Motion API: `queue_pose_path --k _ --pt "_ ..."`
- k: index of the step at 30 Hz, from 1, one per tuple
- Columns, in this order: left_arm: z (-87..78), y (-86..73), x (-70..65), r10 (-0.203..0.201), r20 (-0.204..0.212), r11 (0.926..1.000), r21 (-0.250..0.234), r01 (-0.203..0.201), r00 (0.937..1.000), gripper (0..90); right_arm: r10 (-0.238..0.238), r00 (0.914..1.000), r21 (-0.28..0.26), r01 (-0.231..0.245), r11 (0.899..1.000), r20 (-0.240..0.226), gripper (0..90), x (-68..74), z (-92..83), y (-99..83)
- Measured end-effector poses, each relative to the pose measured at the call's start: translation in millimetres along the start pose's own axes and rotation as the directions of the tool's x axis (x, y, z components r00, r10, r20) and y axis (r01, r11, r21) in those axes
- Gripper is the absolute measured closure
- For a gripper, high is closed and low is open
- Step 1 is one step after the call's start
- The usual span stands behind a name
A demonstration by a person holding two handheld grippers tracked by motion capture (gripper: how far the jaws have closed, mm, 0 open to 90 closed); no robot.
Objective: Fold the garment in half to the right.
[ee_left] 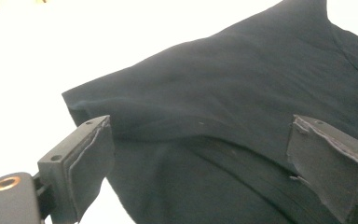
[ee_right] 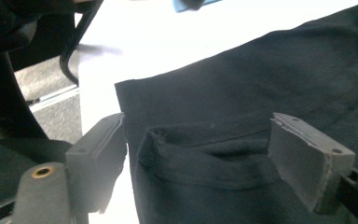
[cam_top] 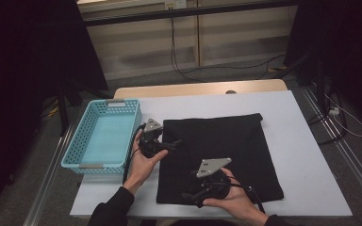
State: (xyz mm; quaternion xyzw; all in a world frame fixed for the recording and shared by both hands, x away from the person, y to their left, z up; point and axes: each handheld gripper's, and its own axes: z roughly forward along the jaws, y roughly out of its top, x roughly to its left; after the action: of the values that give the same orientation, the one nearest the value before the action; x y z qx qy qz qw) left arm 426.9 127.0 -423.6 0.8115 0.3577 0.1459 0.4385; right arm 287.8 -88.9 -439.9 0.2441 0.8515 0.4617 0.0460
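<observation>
A black cloth point(cam_top: 226, 146) lies folded flat in a rough square on the white table point(cam_top: 301, 141). My left gripper point(cam_top: 175, 143) rests at the cloth's left edge and points right. Its jaws stand wide apart over the fabric point(ee_left: 223, 74), and my left gripper point(ee_left: 200, 135) is open with nothing pinched. My right gripper point(cam_top: 187, 194) sits at the cloth's near left corner and points left. In the right gripper view a raised fold point(ee_right: 200, 156) of the cloth lies between the spread jaws, untouched by either pad, so my right gripper point(ee_right: 198, 135) is open.
A light blue plastic basket point(cam_top: 75, 141) stands on the table's left side, close beside my left hand. A strip of bare wooden tabletop point(cam_top: 198, 88) runs along the far edge. Cables lie on the floor beyond.
</observation>
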Motion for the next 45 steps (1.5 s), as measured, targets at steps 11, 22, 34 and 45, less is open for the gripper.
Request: queue_pose_path --k 11,22,34,45 --pt "17.3 18.2 11.2 -0.048 -0.057 0.9988 -0.005 0.048 0.9972 10.7 -0.013 0.9999 0.086 0.013 0.996 0.007 31.3 -0.7 16.0 -9.8" --pt "43.8 36.7 34.0 -0.081 -0.085 0.9950 0.051 0.086 0.9931 33.0 -0.055 0.9977 0.091 0.051 0.995 0.039 34.8 3.3 18.5 -10.8" --pt "64.1 35.0 61.5 -0.104 -0.116 0.9874 0.107 0.117 0.9878 52.5 -0.062 0.9969 0.085 0.058 0.995 0.049 34.6 4.7 18.8 -12.0" --pt "80.8 25.9 75.0 -0.132 -0.157 0.9730 0.168 0.159 0.9787 50.9 -0.060 0.9970 0.083 0.056 0.995 0.049 34.6 5.0 18.7 -12.3"
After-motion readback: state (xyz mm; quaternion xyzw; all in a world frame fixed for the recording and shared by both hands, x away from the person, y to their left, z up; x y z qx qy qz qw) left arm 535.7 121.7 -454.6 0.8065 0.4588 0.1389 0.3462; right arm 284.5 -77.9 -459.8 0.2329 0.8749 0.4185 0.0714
